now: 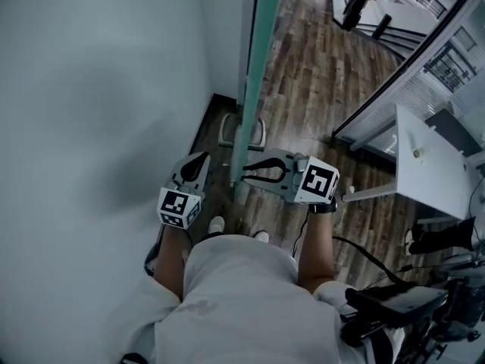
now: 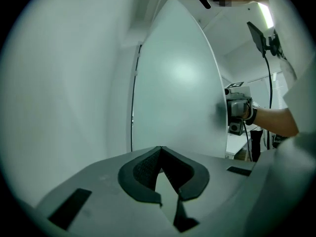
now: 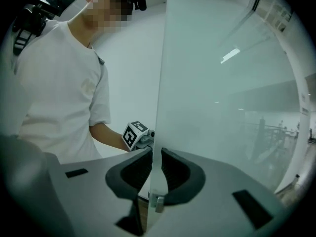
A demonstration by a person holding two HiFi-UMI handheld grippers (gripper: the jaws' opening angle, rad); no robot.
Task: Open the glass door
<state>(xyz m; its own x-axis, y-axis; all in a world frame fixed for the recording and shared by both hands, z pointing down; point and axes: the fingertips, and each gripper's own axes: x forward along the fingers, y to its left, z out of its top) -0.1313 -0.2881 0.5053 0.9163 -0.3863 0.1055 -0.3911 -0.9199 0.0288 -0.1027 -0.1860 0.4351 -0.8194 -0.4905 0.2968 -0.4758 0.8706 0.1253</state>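
Glass door (image 1: 259,67) (one) clamped by right hand-held gripper (image 3: 156,152).

A person (image 1: 250,294) in a white shirt stands seen from above, facing the greenish edge of the glass door (image 1: 258,74); the door stands ajar, running from the top of the view down toward the hands. The left gripper (image 1: 201,160) sits just left of that edge, near the pale wall (image 1: 98,112), its tongs tapering to a closed point. The right gripper (image 1: 246,171) lies level on the other side, its tongs turned left and reaching the door's edge. A metal floor fitting (image 1: 242,131) sits at the door's foot on the wooden floor (image 1: 318,82); two shoes (image 1: 217,224) show below. A white worktop (image 1: 428,165) stands at right; a black cable (image 1: 356,249) trails from the right wrist.
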